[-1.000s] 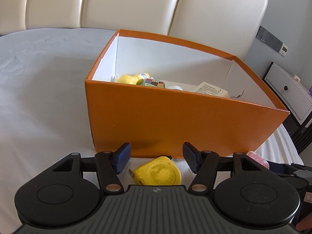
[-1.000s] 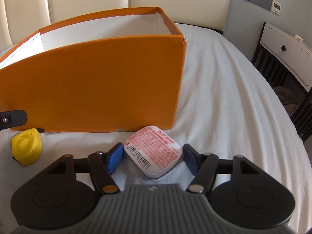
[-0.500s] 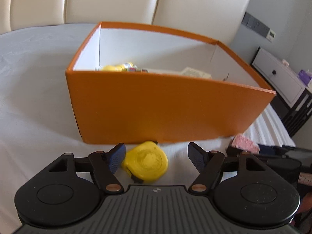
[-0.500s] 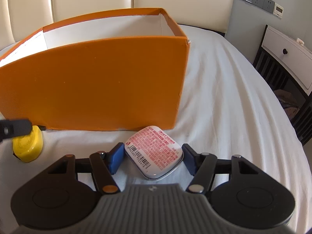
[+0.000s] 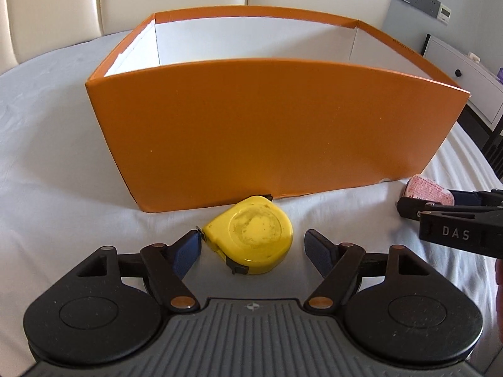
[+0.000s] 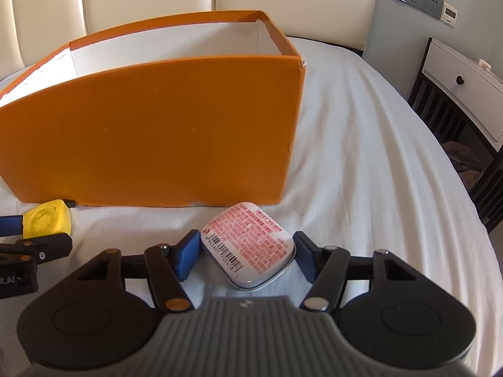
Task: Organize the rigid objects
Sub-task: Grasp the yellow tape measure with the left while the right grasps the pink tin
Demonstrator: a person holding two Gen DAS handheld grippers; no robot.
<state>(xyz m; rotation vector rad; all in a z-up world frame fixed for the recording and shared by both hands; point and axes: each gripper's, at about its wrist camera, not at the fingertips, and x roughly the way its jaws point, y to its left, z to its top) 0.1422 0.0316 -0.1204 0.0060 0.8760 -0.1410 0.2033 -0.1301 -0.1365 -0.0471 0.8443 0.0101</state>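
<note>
On a white sheet at the foot of an orange box, the left gripper has dropped and squared up over the last second, so that the box interior seen a moment ago is now hidden behind the near wall and the yellow tape measure lies flat between its blue pads. The fingers are spread, the left pad just beside the tape's tab and the right pad apart from the case; nothing is gripped yet, and the tape rests on the sheet with its tip near the box's base. To the right, the right gripper has barely shifted but has narrowed its gap: the pads now sit close against both sides of the pink-printed tin, though whether they press it cannot be told. The tin lies on the sheet, label and barcode up, just off the box's right front corner. At the far right, a white nightstand stands beside the bed. The reading is that both tools are lined up for pickups, the right nearer to closing, with the lift over the box wall still to come for both items.
</note>
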